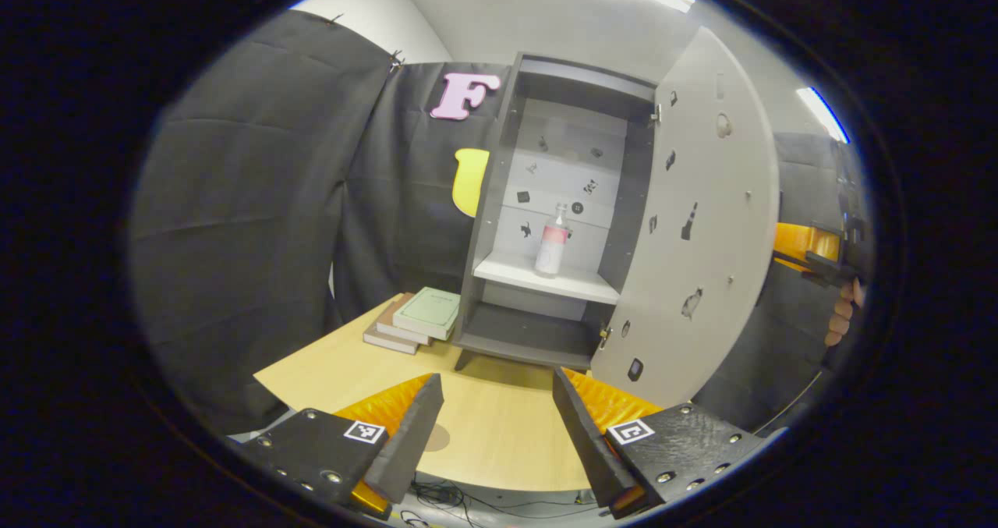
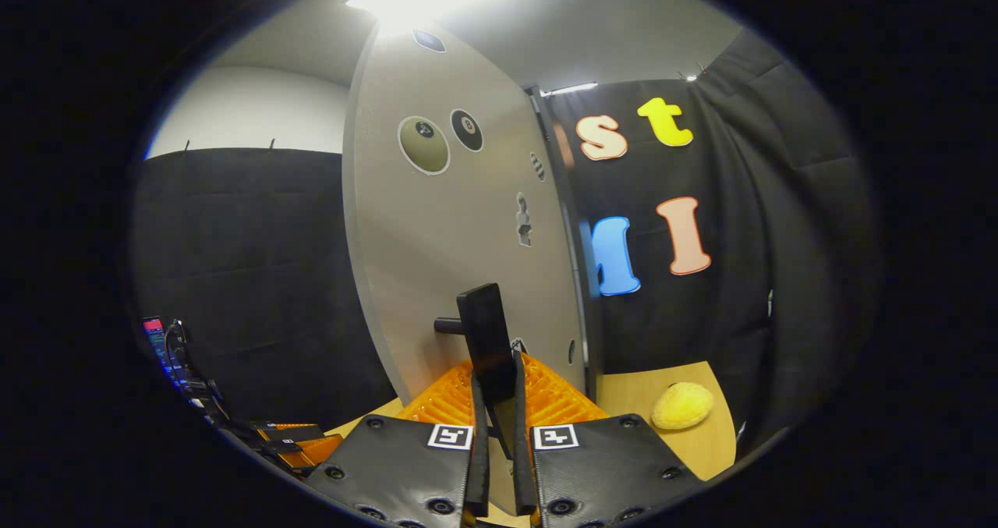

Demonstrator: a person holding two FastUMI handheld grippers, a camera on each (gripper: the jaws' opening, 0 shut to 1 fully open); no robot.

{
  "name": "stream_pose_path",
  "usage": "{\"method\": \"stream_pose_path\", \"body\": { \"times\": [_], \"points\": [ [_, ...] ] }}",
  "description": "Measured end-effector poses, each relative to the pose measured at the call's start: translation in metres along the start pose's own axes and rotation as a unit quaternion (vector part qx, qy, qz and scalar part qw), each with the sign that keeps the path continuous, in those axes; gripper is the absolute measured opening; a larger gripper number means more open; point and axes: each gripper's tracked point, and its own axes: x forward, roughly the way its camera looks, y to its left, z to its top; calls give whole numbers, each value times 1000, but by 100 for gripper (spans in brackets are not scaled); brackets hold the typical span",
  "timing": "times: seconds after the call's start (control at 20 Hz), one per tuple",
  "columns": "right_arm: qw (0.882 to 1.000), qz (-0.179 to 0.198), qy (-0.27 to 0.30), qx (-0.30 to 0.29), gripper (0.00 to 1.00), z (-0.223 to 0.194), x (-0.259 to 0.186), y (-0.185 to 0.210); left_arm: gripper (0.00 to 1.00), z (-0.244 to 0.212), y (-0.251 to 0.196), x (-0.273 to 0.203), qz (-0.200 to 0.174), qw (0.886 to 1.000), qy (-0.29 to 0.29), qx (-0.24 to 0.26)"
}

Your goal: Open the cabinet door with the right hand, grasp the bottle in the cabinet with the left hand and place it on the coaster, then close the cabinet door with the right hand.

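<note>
The cabinet door [image 1: 694, 224] is swung open, its handle [image 2: 487, 341] pinched by the right gripper [image 2: 499, 411] jaws. The bottle [image 1: 552, 241] is seen upright on the cabinet shelf [image 1: 546, 278] at twelve o'clock. The left gripper [image 1: 499, 427] jaws are spread and empty; grasping, placing and closing are judged left.

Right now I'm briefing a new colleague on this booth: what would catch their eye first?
The cabinet door swung wide open, with the bottle upright on the white shelf inside. In the right gripper view, the right tool is clamped on the door handle. The left tool hangs open over the table.
</note>
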Motion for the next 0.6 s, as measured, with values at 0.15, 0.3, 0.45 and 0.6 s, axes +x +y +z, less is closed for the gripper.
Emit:
{"method": "stream_pose_path", "body": {
  "times": [0.15, 0.3, 0.45, 0.6],
  "points": [
    [998, -63, 0, -6, 14, 1, -5, -25, 86, 20, 12, 16, -26, 1000, -1, -3],
    [996, -81, -13, 37, 10, -1, -6, -22, 86, 34, 32, 65, -54, 999, -2, 3],
    [992, -108, -23, 54, 12, 3, -3, -24, 88, 46, 49, 96, -84, 996, 7, 6],
    [988, -143, -25, 58, 8, 2, -5, -27, 88, 58, 66, 129, -116, 993, 11, 7]
  ]
}}
